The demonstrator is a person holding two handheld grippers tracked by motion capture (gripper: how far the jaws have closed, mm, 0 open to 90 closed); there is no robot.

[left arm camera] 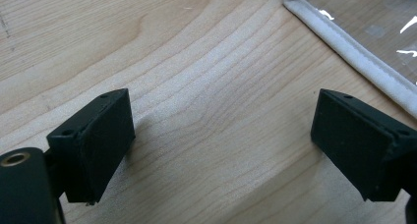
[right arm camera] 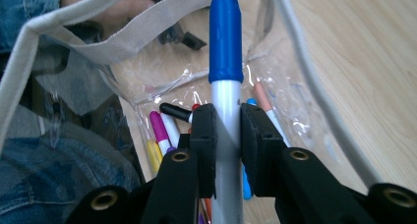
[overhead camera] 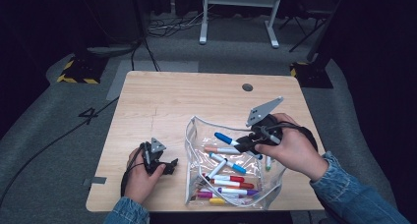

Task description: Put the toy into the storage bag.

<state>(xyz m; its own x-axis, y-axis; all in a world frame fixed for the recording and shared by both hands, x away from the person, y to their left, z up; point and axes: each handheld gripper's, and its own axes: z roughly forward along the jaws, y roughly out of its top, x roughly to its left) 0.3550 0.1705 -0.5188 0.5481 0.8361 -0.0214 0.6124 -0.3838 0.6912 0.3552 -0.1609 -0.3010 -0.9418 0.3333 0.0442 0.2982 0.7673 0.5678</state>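
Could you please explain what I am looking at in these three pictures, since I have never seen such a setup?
A person sits at a wooden table with a hand-held two-jaw gripper in each hand. The high view looks down from above; the other two pictures come from cameras riding on the grippers. A clear zip pouch lies on the table with coloured markers in it. The right gripper is clamped on a blue-capped marker at the pouch's mouth. The left gripper rests open on bare wood beside the pouch, holding nothing.
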